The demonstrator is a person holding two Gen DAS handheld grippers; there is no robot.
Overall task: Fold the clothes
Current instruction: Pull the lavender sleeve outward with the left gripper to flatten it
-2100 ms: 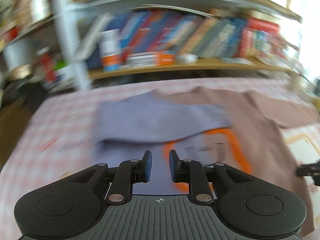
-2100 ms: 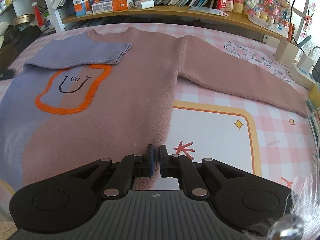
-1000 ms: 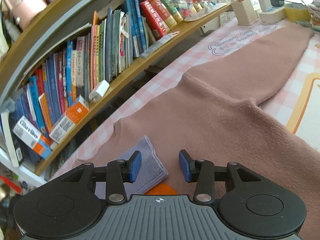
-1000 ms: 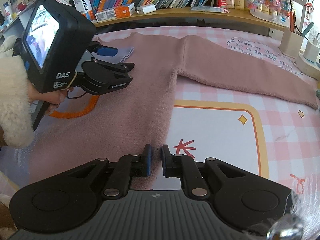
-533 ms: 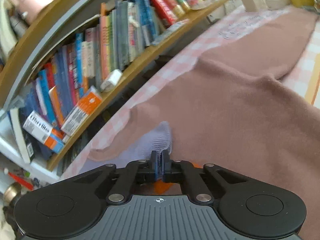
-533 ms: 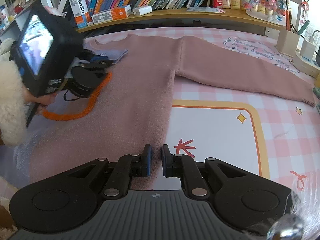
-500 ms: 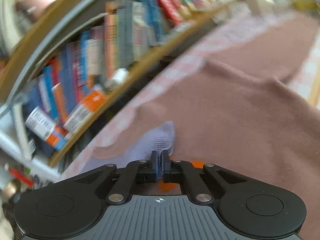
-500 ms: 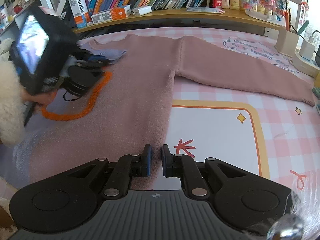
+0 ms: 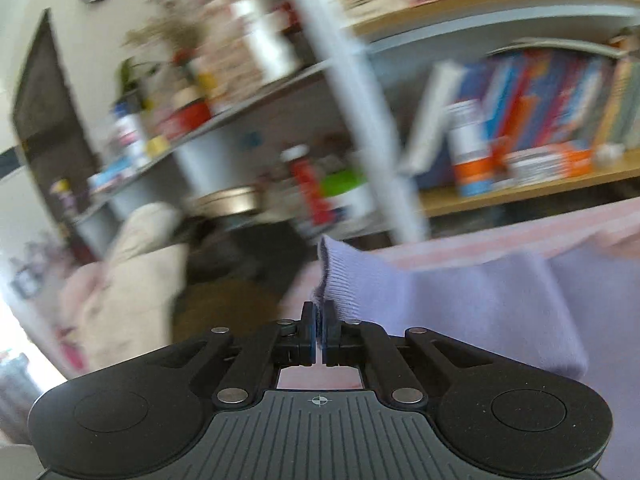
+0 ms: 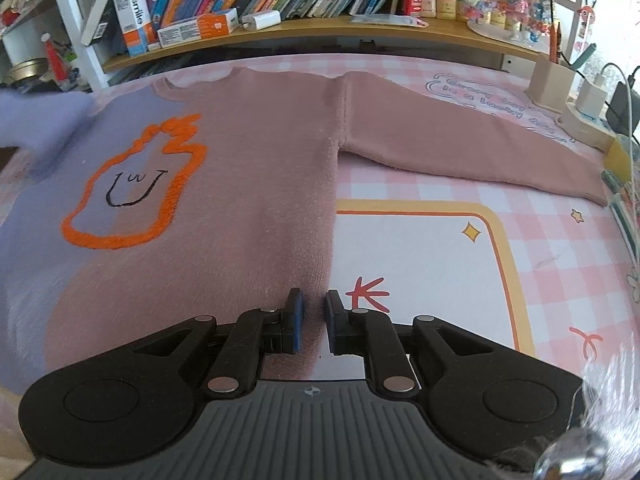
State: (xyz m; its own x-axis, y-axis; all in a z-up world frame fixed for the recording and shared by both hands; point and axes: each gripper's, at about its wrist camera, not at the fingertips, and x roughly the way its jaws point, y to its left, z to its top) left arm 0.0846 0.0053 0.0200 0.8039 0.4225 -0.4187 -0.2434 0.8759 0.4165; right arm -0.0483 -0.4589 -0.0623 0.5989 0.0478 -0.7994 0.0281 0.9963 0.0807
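A dusty-pink and lilac sweater [image 10: 248, 184] with an orange-outlined face [image 10: 136, 196] lies flat on the pink checked table cover [image 10: 560, 280]. My left gripper [image 9: 319, 312] is shut on the ribbed cuff [image 9: 340, 280] of the lilac sleeve [image 9: 460, 300], lifted and stretched out past the table's left edge. That sleeve shows as a lilac blur [image 10: 36, 120] at the left of the right wrist view. My right gripper [image 10: 314, 300] hangs over the sweater's right side seam near the hem. Its jaws are opening, with the seam edge lying in the gap. The pink sleeve [image 10: 460, 136] lies spread to the right.
A bookshelf [image 10: 320, 28] with books and boxes runs along the table's far side. A pen holder [image 10: 550, 84] and a charger [image 10: 592, 100] stand at the far right. A white mat panel with a yellow border [image 10: 420, 264] lies right of the sweater.
My left gripper closed on the lilac cuff and swung it left and up off the sweater's chest, uncovering the orange face. The right gripper's jaws have parted slightly; it stayed in place.
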